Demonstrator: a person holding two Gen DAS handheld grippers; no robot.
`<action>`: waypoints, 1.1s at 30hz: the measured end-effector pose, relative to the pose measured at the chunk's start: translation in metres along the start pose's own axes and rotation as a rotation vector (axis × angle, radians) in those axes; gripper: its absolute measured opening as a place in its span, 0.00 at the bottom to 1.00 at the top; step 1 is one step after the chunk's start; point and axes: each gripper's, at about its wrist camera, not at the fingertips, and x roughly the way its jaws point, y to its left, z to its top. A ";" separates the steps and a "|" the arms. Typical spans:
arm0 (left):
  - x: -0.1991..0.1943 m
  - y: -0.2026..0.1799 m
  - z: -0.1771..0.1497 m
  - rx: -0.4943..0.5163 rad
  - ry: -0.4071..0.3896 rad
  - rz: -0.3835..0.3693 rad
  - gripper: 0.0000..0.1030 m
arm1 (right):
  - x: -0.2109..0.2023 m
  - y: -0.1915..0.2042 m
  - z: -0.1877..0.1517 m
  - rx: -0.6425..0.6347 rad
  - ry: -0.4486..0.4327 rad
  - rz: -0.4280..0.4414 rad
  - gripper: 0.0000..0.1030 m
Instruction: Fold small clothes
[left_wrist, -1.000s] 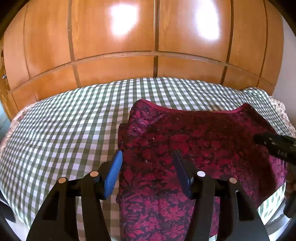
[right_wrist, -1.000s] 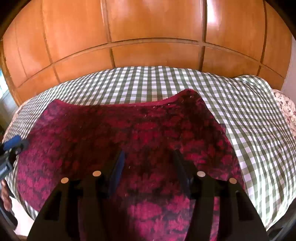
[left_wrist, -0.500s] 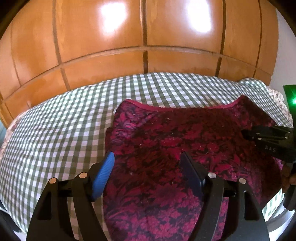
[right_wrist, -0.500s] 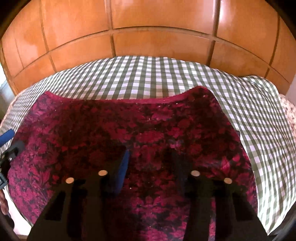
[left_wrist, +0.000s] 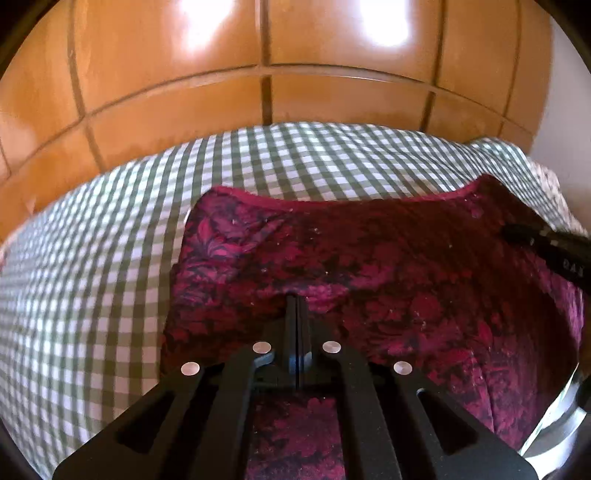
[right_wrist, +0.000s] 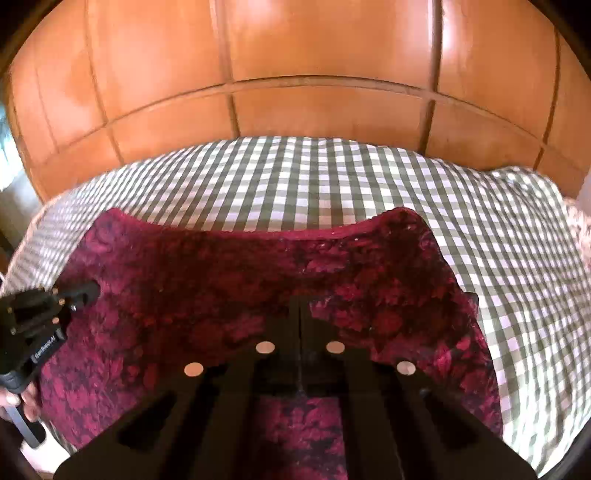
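Observation:
A dark red floral garment (left_wrist: 388, 258) lies spread flat on a green-and-white checked bed cover (left_wrist: 110, 258). My left gripper (left_wrist: 296, 301) sits on the garment's left part, its jaws closing to a shut pinch, and the cloth puckers up around the tips. My right gripper (right_wrist: 299, 302) rests on the garment (right_wrist: 207, 280) right of its middle, jaws closing together on the cloth. Each gripper also shows in the other's view: the right gripper (left_wrist: 511, 230) at the far right, the left gripper (right_wrist: 90, 290) at the far left. The near hem is hidden under the gripper bodies.
Glossy wooden wardrobe doors (right_wrist: 295, 55) stand right behind the bed. The checked cover (right_wrist: 517, 277) stretches bare beyond and to both sides of the garment. A hand (right_wrist: 22, 402) holds the left gripper's handle at the bed's near edge. Flowered bedding (right_wrist: 580, 229) peeks out at far right.
Both grippers went from open to shut and came lower onto the garment. The left one shifted right, off the garment's left edge, and the cloth now bunches at its tips.

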 end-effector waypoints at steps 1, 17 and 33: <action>0.005 0.002 -0.002 -0.025 0.010 -0.005 0.00 | 0.009 -0.002 -0.003 0.016 0.021 0.004 0.00; -0.021 0.010 -0.031 -0.063 -0.082 0.063 0.39 | -0.009 -0.050 -0.018 0.123 -0.026 -0.026 0.35; -0.061 0.009 -0.043 -0.109 -0.125 0.052 0.44 | -0.059 -0.061 -0.038 0.170 -0.097 -0.022 0.55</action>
